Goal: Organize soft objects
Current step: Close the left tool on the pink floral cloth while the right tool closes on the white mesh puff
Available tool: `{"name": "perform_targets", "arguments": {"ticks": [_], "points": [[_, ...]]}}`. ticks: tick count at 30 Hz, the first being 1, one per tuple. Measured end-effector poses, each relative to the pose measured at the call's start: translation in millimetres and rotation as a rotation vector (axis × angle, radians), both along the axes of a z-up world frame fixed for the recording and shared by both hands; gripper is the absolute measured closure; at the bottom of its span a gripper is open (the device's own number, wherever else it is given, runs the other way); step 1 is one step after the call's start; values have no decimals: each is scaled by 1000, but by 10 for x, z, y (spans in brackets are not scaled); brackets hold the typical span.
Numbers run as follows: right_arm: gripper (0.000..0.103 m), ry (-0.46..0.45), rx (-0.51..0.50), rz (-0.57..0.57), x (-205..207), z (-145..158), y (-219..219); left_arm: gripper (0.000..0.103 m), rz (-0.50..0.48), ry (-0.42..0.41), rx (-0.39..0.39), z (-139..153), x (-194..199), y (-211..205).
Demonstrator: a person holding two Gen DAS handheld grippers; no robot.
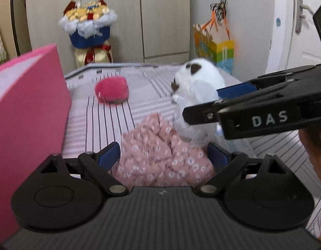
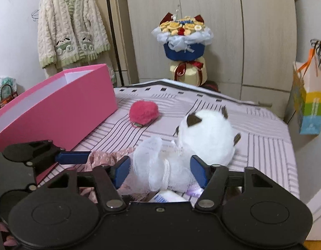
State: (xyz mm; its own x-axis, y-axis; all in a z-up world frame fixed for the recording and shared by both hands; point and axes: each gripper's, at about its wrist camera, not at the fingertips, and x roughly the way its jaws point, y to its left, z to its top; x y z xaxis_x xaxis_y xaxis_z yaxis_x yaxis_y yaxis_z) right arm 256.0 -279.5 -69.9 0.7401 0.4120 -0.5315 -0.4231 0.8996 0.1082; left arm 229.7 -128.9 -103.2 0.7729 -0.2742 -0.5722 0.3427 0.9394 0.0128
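My left gripper is shut on a pink floral cloth, bunched between its blue pads. My right gripper is shut on the gauzy skirt of a white plush cat with brown ears, which rests on the striped bed. In the left wrist view the right gripper reaches in from the right against the plush cat. A pink fuzzy ball lies further back on the bed; it also shows in the right wrist view. An open pink box stands at the left.
The pink box fills the left of the left wrist view. Wardrobe doors stand behind the bed with a bouquet in front. A colourful gift bag hangs at the right. A knitted cardigan hangs at the left.
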Motion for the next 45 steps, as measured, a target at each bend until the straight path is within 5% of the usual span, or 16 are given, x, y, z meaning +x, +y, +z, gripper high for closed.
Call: {"name": "perform_targets", "arguments": {"ticks": [10,15,18,21,33,45], "points": [[43,-40,-24,32,-74,-167,12,16,-23,45,23,-72,35,-26],[45,-77,-62,38,-123,-196,47,51,-26,21,10,-59,1,18],[62,-101,-123,2,-173,-173,120,75,-18,9,-5,-49,-20,58],[69,-138,-153,-20,-294,-130,185,80,-18,12,-27,-38,-18,101],[71,-213,-152,-70,-699,-25,316,82,17,-16,-115,134,-185,262],[71,-214,-24,-125,-1099,-31,356,82,-13,-30,-182,296,-553,431]]}}
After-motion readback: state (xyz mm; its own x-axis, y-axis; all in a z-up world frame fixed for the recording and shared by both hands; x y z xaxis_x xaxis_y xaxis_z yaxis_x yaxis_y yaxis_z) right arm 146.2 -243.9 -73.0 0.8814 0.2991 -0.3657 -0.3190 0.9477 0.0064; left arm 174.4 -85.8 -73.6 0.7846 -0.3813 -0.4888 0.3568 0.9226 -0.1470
